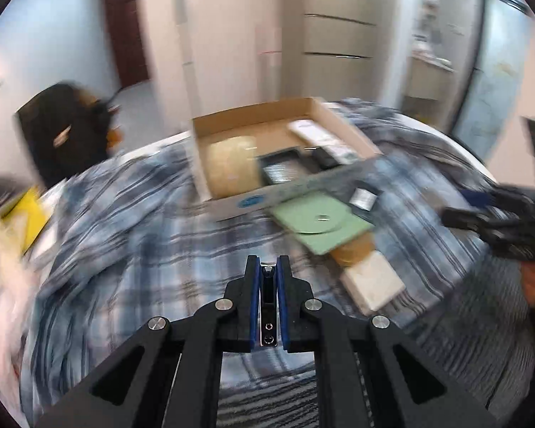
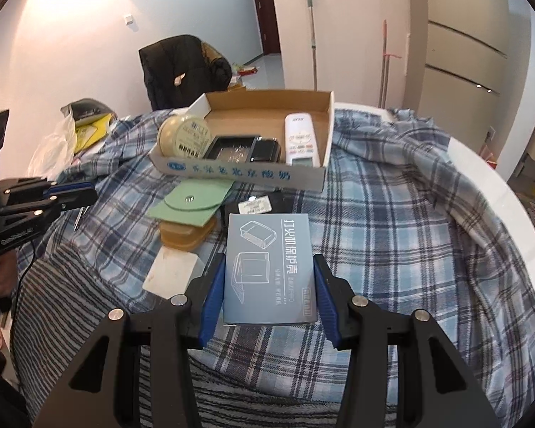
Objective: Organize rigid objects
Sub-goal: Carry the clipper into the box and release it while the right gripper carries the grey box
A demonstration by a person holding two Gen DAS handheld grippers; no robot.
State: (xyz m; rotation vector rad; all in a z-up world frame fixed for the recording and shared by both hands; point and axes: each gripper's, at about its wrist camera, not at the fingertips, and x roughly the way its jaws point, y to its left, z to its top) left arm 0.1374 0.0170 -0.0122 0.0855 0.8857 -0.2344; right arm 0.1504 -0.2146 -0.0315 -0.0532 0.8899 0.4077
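Note:
My right gripper [image 2: 269, 260] is shut on a grey-blue printed box [image 2: 269, 267] and holds it above the plaid cloth, short of the cardboard box [image 2: 239, 174]. That box holds a round tape roll [image 2: 185, 135], a black case [image 2: 232, 148] and a white remote [image 2: 301, 139]. My left gripper [image 1: 267, 262] is shut on a thin black and silver nail clipper [image 1: 268, 306], above the cloth and well short of the cardboard box [image 1: 232, 207]. The left gripper also shows at the left of the right wrist view [image 2: 85, 192].
In front of the box lie a green sleeve with a disc [image 2: 192, 199], an amber container [image 2: 185, 237], a white block [image 2: 171, 274] and a small labelled black item [image 2: 255, 205]. A black jacket on a chair [image 2: 182, 67] stands behind. The white table rim [image 2: 499, 192] curves right.

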